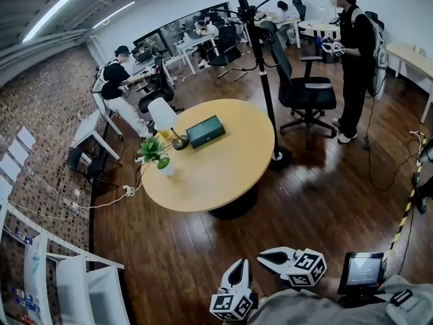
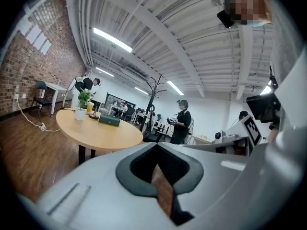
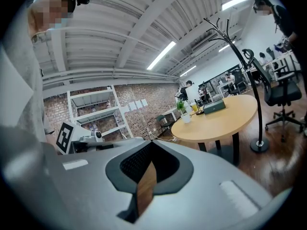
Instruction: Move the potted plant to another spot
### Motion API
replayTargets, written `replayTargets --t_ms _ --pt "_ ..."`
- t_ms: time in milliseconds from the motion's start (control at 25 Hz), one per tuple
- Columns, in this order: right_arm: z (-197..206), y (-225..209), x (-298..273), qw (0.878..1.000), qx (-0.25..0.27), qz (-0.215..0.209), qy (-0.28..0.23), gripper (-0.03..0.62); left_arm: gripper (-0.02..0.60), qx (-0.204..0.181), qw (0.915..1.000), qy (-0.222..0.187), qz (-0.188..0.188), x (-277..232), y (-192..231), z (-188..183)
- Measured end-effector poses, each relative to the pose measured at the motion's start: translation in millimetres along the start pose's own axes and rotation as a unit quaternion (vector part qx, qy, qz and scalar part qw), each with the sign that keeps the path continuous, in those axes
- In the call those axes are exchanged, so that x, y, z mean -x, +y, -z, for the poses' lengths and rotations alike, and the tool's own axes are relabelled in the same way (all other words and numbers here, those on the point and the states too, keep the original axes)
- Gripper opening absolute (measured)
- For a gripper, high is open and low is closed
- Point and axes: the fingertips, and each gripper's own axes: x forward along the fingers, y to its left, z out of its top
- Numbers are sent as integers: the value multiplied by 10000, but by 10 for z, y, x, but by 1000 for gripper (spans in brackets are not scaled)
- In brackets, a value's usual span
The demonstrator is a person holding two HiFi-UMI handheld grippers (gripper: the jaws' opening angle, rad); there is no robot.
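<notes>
Left claw [image 2: 157, 152], right claw [image 3: 149, 148]: closed, empty

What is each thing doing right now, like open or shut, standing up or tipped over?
Left gripper: shut, empty, far from the table.
Right gripper: shut, empty.
Potted plant: upright near the round table's edge, untouched.
Dark box: closed, lying flat.
Glass: upright, orange drink inside.
Lamp: upright; can't tell if lit.
</notes>
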Motion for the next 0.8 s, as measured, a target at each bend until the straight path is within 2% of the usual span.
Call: replayTargets --t_ms 280,600,800 --pt "-40 -3 -112 10000 59 57 3 6 2 -15 10000 -32 44 46 108 -56" --pt "-29 20 -607 9993 165 304 -131 6 2 -16 9997 -92 221 179 615 -131" --pt "-185 0 -642 9988 125 426 -226 6 2 -1 9997 -88 226 163 667 -272"
